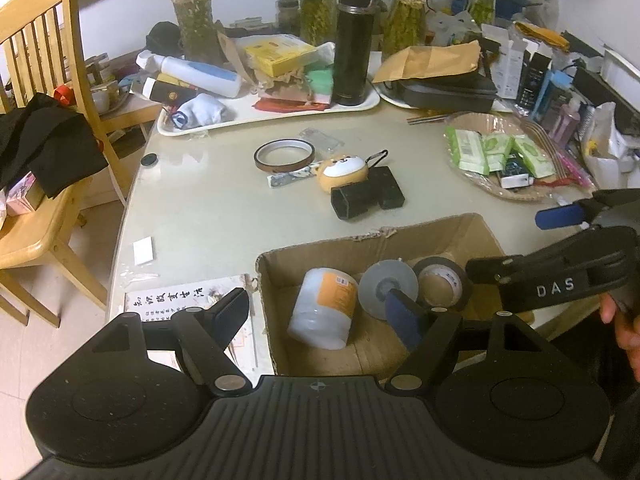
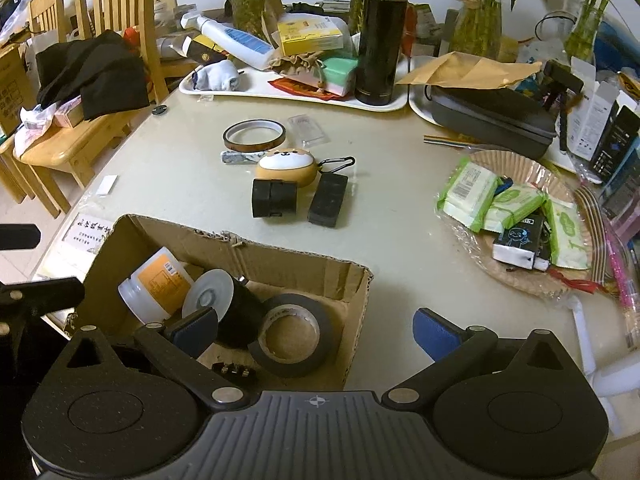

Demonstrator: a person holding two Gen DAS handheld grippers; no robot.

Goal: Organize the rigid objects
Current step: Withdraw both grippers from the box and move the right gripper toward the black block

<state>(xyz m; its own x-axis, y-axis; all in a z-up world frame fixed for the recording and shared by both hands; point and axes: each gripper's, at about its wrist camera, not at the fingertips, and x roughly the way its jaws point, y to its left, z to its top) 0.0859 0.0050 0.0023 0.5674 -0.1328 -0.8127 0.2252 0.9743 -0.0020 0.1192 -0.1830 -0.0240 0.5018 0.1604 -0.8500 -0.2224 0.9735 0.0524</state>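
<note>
Cardboard box [image 2: 224, 248] sits open at the near edge of the bench [image 2: 400, 240], holding a white jar [image 2: 154, 286] on its side, a spool [image 2: 208, 294] with a pale disc end, and a roll of dark tape [image 2: 290, 334] lying flat. Beyond the box, out on the bench, lie two black blocks [image 2: 328, 200], a round plush keychain [image 2: 288, 166] just behind them, and a thin tape ring [image 2: 254, 134].

Both grippers tilt steeply down toward the box. The left gripper [image 1: 320, 316] hangs over the box's left wall with its jaws apart and nothing between them; one finger is outside the box, the other above the spool. The right gripper [image 2: 316, 330] hovers over the box's right corner, jaws spread wide and empty, its left finger inside over the spool and its right finger outside above bare bench. In the left wrist view, a hand [image 1: 626, 324] grips the right gripper's handle at the frame's edge.
</note>
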